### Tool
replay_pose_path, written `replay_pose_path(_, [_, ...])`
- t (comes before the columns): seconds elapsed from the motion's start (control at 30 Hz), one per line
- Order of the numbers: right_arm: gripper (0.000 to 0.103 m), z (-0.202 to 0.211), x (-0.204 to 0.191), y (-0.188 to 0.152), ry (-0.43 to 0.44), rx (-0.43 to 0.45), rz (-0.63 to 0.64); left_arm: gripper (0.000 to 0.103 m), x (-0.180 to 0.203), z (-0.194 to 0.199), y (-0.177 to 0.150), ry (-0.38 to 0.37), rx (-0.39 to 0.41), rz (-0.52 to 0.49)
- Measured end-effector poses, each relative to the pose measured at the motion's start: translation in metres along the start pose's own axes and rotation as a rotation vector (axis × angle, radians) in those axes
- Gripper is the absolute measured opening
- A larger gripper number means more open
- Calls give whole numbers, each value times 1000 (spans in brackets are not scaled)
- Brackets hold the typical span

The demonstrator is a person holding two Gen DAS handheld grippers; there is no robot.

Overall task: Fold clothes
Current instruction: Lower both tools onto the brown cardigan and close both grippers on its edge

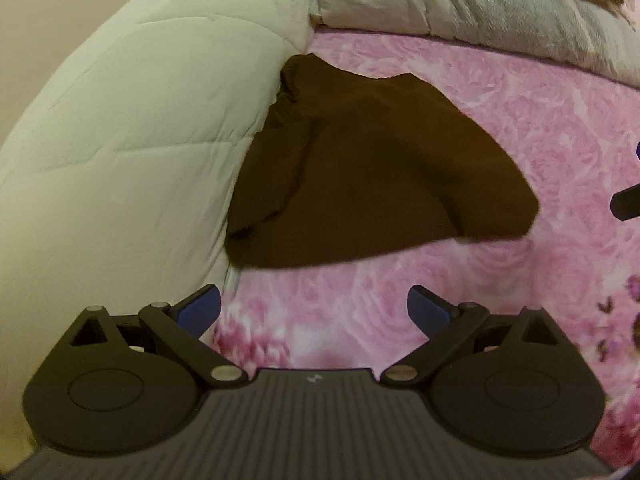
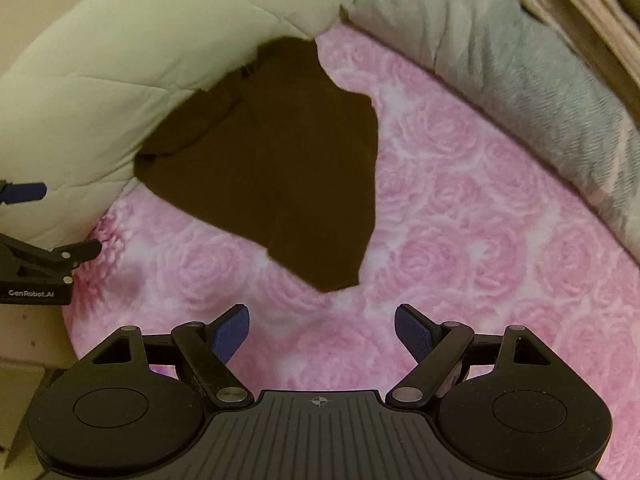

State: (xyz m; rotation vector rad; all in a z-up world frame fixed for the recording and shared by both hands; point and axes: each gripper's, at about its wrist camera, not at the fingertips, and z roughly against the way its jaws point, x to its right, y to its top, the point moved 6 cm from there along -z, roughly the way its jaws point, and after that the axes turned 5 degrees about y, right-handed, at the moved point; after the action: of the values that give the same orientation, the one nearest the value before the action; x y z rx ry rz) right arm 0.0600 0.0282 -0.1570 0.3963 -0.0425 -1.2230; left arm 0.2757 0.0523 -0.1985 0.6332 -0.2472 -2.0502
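Over on the left a pale green quilted comforter [image 1: 120, 128] was bunched up along the bed. The dark brown garment [image 1: 372, 168] lay mostly flat on the pink rose-print sheet [image 1: 540, 120], its left edge rumpled and tucked right against that comforter. The left gripper [image 1: 314, 310] hovered just short of its near hem, jaws wide apart, gripping nothing. The right gripper [image 2: 322, 330] was spread apart and empty too, near the garment's pointed corner. A grey blanket [image 2: 520, 60] ran along the far right.

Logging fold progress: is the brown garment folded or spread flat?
Folded: brown garment lies doubled in a compact heap on the pink sheet, with overlapping layers.
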Motion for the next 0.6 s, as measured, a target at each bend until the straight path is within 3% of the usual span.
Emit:
replay_pose_path(0.27, [83,-54,-1,29,-4,-57,-8,98,-4,-44,13,-26,-25,-36])
replay_pose_path(0.6, [83,-86,1,38,-11,-128,17,98,-2,-69,15,-34,-54,-61])
